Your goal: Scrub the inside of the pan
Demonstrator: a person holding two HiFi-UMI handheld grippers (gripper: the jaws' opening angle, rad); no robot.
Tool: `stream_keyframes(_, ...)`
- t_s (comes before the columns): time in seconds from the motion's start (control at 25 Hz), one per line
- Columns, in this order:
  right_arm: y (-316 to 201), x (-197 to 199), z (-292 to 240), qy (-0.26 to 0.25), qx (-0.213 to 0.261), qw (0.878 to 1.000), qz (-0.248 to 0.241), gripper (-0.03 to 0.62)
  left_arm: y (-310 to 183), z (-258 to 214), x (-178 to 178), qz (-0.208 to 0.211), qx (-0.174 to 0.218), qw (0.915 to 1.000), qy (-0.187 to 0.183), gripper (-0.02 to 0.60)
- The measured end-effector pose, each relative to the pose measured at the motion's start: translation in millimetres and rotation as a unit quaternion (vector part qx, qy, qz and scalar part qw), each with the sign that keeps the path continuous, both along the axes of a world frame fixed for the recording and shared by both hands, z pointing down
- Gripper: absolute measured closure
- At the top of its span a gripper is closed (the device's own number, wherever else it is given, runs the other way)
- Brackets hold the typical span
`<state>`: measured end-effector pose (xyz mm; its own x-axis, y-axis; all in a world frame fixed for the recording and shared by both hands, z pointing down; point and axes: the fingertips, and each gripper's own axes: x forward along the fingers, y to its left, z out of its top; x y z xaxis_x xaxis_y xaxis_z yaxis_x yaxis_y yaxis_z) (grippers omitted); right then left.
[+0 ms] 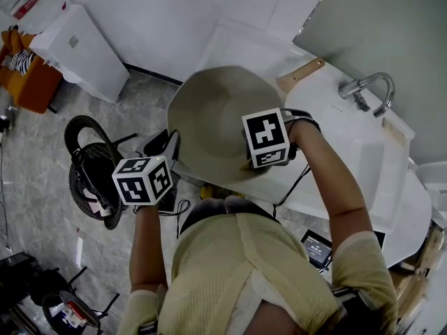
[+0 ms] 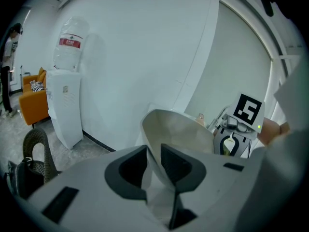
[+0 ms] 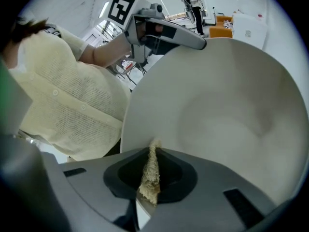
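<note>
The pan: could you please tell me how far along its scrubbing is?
Done: left tongs grip the pale beige round pan by its rim. In hand: right tongs pinch a tan fibrous scrub pad at its inside. Left: the scrubbing; no cleaned patch shows.

Note: a white basin counter [image 1: 356, 166] runs along the right side. A chrome tap [image 1: 368, 89] is fixed at its far rim. A tan wooden piece [image 1: 302, 72] lies at its far left corner.

To the left I see a grey stone-patterned floor [image 1: 42, 187]. Standing on it:
- a white water dispenser [image 1: 80, 47], against the wall;
- an orange armchair [image 1: 31, 79], just beside the dispenser;
- a dark wicker chair [image 1: 87, 169], nearer to me, with things on its seat that I cannot identify.

A small device with a screen [image 1: 318, 246] shows below the counter's near edge. I cannot tell what it rests on.
</note>
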<state>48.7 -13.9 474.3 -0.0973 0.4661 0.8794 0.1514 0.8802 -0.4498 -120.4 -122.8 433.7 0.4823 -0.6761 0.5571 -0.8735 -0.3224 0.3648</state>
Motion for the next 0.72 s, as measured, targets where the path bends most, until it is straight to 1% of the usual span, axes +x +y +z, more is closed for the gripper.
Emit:
stream_keyframes(0.16, -5.8, 9.2, 4.2, 0.030, 0.027, 0.999, -0.014, 0.542, -0.3, 1.0, -0.2, 0.001, 0.000, 1.0000, -0.008, 0.451)
stream_keyframes(0.44, -25.7, 24.8, 12.3, 0.070, 0.101, 0.992, -0.029, 0.542, -0.9, 0.2, -0.1, -0.001, 0.001, 0.9999, -0.011, 0.451)
stream_keyframes(0.6, -38.1, 30.1, 14.3, 0.085, 0.139, 0.985, -0.054, 0.541, -0.8, 0.4, -1.6, 0.000, 0.001, 1.0000, -0.008, 0.451)
stream_keyframes(0.72, -49.4, 36.2, 16.3, 0.097, 0.167, 0.979, -0.061, 0.542, -0.8, 0.7, -1.4, 0.003, -0.001, 1.0000, -0.008, 0.451)
